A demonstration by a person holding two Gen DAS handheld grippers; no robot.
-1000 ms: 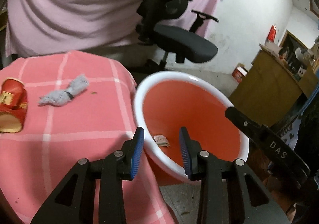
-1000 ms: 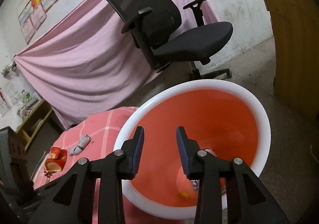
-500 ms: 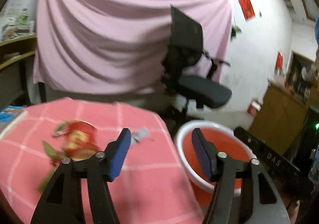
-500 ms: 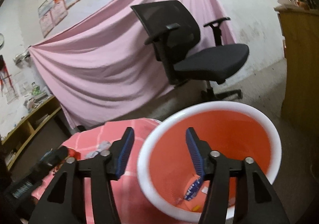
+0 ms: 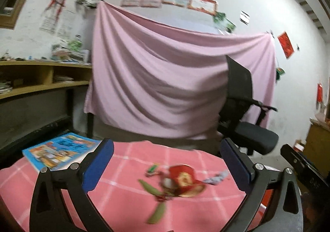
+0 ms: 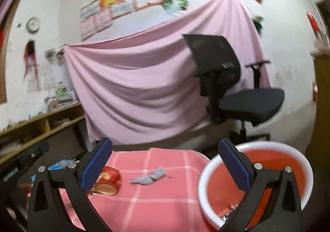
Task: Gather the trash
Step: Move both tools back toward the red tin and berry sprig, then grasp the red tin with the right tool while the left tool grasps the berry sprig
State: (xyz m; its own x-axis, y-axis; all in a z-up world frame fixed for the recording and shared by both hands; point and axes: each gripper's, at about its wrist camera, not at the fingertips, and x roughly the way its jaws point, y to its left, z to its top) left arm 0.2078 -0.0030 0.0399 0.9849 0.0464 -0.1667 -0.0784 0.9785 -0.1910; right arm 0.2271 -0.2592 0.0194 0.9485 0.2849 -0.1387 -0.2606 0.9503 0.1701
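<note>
A crushed red paper cup (image 5: 182, 182) lies on the pink checked tablecloth (image 5: 127, 188), with green scraps (image 5: 156, 214) beside it. My left gripper (image 5: 167, 165) is open wide and empty, just before the cup. A grey crumpled wrapper (image 6: 149, 177) lies past the cup (image 6: 108, 180). The orange bin with a white rim (image 6: 274, 172) stands at the table's right and holds some wrappers (image 6: 228, 212). My right gripper (image 6: 165, 163) is open wide and empty, above the table next to the bin.
A blue picture book (image 5: 59, 150) lies at the table's far left corner. A black office chair (image 6: 233, 91) stands behind the table before a pink hanging sheet (image 5: 165, 79). Wooden shelves (image 5: 37, 79) run along the left wall.
Both grippers have opened wider and tilted up from the bin toward the table. The left gripper swung left, bringing the red cup between its fingers' line of sight.
</note>
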